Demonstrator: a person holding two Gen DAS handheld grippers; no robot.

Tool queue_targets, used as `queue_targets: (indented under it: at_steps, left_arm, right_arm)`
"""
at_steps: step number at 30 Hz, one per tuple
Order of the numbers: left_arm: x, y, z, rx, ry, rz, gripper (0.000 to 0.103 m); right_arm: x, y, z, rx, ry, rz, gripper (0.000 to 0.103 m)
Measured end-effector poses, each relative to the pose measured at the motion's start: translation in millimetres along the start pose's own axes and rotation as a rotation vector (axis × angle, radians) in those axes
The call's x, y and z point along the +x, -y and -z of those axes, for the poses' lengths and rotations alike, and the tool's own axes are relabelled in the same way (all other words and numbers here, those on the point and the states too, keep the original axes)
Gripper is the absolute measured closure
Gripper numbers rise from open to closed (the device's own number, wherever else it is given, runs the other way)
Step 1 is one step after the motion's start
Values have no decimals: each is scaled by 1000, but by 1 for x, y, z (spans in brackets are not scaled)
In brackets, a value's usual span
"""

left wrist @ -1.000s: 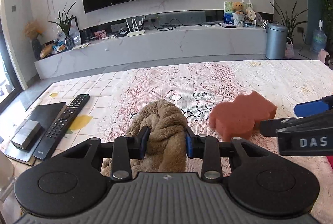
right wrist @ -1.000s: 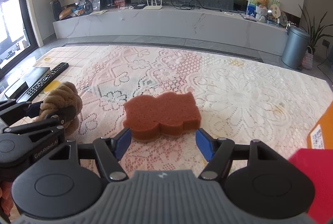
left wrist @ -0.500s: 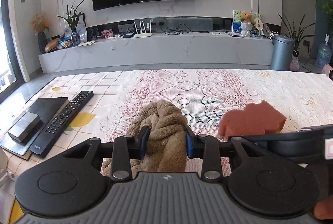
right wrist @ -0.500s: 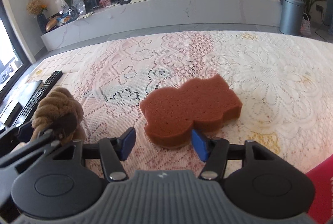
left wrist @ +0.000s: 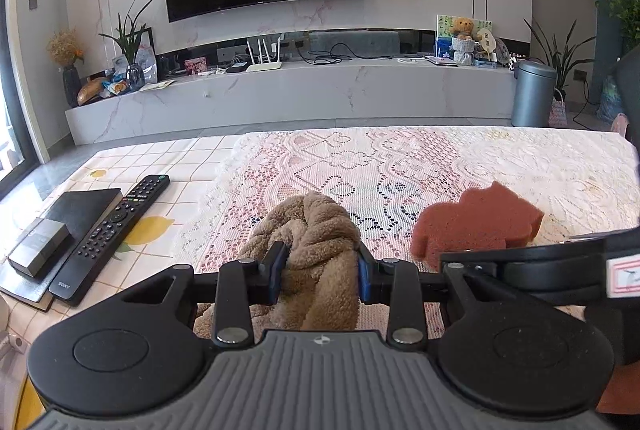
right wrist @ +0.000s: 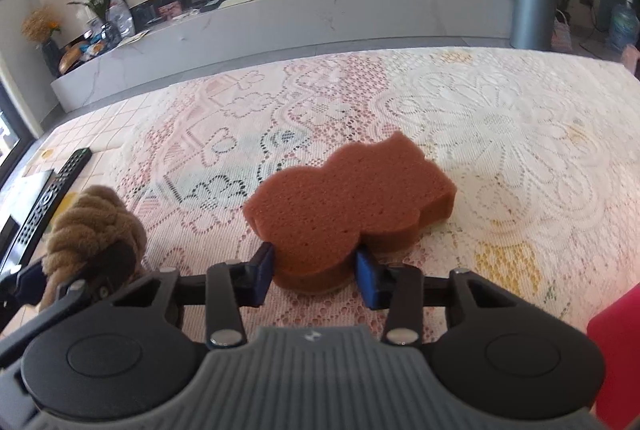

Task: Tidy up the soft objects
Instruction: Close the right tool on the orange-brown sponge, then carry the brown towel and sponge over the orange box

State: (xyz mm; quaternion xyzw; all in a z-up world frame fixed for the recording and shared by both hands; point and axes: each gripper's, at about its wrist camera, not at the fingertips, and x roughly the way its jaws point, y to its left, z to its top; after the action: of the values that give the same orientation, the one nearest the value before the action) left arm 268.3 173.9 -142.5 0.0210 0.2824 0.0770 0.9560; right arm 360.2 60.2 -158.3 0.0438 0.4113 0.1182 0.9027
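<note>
My left gripper (left wrist: 320, 272) is shut on a brown twisted plush towel (left wrist: 316, 230) that rests on the lace tablecloth (left wrist: 400, 166). The towel also shows at the left of the right wrist view (right wrist: 92, 230). A reddish-brown cloud-shaped sponge (right wrist: 352, 202) lies on the cloth. My right gripper (right wrist: 314, 274) has closed on the sponge's near lobe, both blue pads touching its sides. The sponge also shows in the left wrist view (left wrist: 476, 222), to the right of the towel.
A black remote (left wrist: 112, 234) and a dark book with a small grey box (left wrist: 38, 250) lie at the table's left. A red object (right wrist: 616, 354) sits at the right near edge. Beyond the table are a TV bench and a grey bin (left wrist: 532, 94).
My right gripper moved forward onto the sponge and its jaws narrowed until they gripped the near lobe. My left gripper stayed shut on the towel.
</note>
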Motion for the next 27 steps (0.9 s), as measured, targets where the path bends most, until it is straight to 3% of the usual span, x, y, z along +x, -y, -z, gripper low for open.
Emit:
queue_targets:
  at_steps: [6, 12, 18, 27]
  left_arm:
    - [-12, 0, -1, -1, 27, -16, 64]
    - [-50, 6, -4, -5, 102, -7, 64]
    - [-93, 22, -13, -7, 152, 58, 64]
    - [-136, 57, -19, -37, 118, 194, 64]
  right_arm:
    - [-34, 6, 0, -95, 39, -32, 64]
    - [-82, 16, 1, -203, 105, -62, 63]
    - [-133, 31, 9, -268, 137, -96, 63]
    - [-204, 76, 19, -339, 141, -115, 63]
